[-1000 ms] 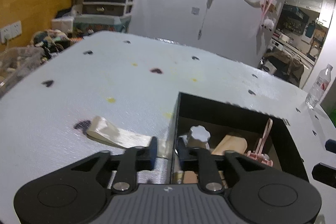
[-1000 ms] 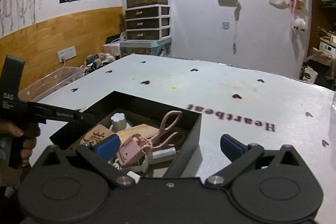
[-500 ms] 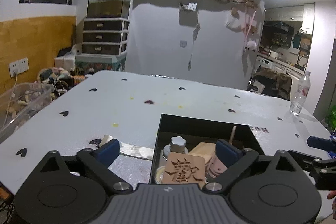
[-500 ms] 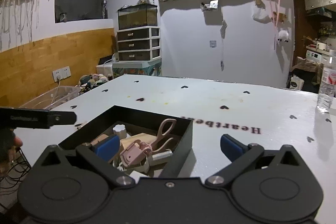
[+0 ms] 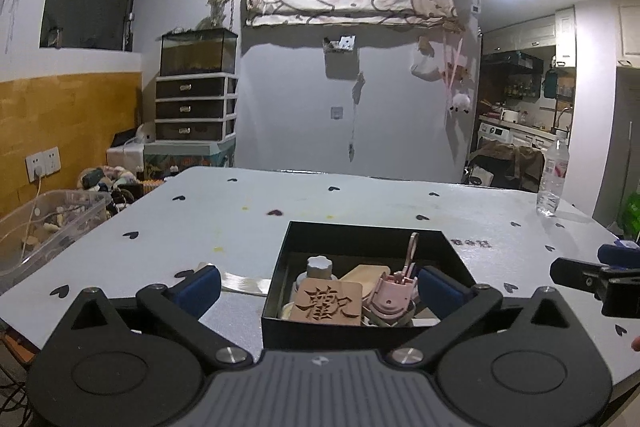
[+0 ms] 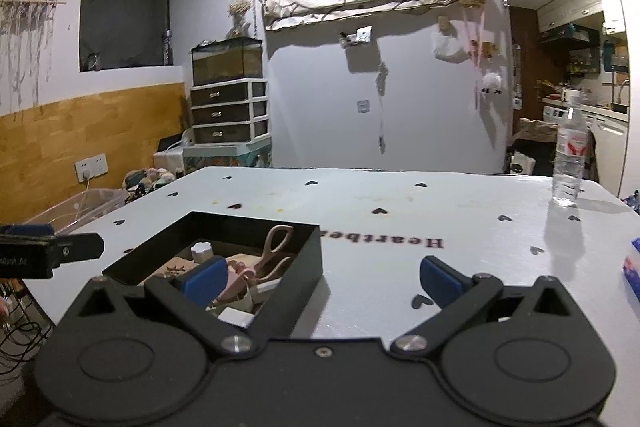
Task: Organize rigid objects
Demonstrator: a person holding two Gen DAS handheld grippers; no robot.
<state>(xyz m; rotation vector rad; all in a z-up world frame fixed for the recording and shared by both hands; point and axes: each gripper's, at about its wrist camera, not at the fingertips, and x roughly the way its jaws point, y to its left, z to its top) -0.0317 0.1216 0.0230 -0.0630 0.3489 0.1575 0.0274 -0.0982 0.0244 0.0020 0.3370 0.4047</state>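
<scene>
A black open box stands on the white table. It holds a carved wooden tile, a pink eyelash curler, a grey knob and a wooden block. My left gripper is open and empty, held back above the box's near edge. My right gripper is open and empty, over the table just right of the box, where the curler also shows. A flat beige strip lies on the table left of the box.
A clear water bottle stands at the table's far right. A blue and white packet lies at the right edge. A clear plastic bin sits beside the table on the left. Drawers stand by the far wall.
My left gripper opened and pulled back and up from the strip beside the box; the wooden tile now lies in the box. My right gripper drew back and rose too.
</scene>
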